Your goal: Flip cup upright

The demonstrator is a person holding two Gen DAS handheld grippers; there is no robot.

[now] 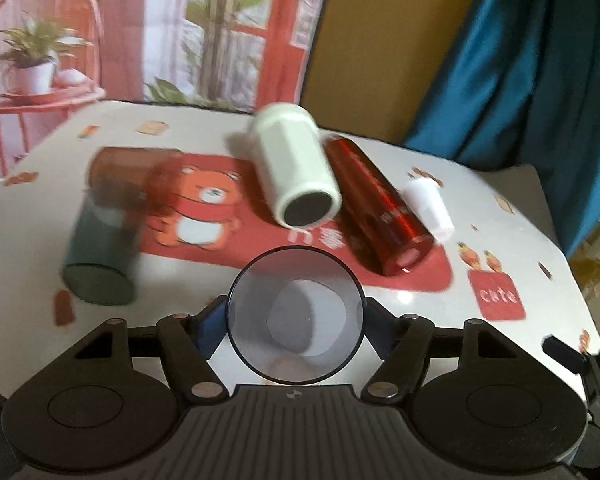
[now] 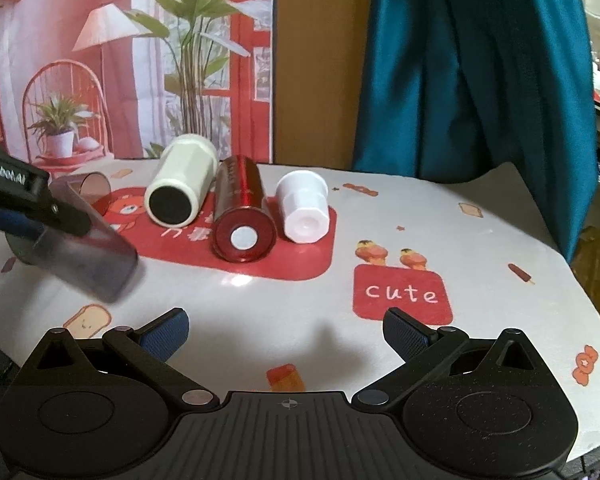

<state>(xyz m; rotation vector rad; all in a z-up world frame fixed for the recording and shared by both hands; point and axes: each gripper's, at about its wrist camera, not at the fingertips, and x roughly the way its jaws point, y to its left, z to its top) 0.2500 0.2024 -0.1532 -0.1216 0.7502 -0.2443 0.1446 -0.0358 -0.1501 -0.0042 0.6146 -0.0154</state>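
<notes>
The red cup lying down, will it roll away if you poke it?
Probably. The red cup is round and smooth and lies on its side, so a sideways push would likely roll it. The cream cup and white cup lie close on either side and might stop it. Its shiny surface could be slippery.

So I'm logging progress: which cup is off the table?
The clear grey cup, gripped by the left hand-held gripper; the others lie on the table.

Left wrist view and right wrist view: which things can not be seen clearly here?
- Dark green cup and brown cup: motion-blurred in left wrist view.
- Grey clear cup: blurred in right wrist view; left gripper covers its upper part.
- Small white cup: partly hidden behind red cup.
</notes>
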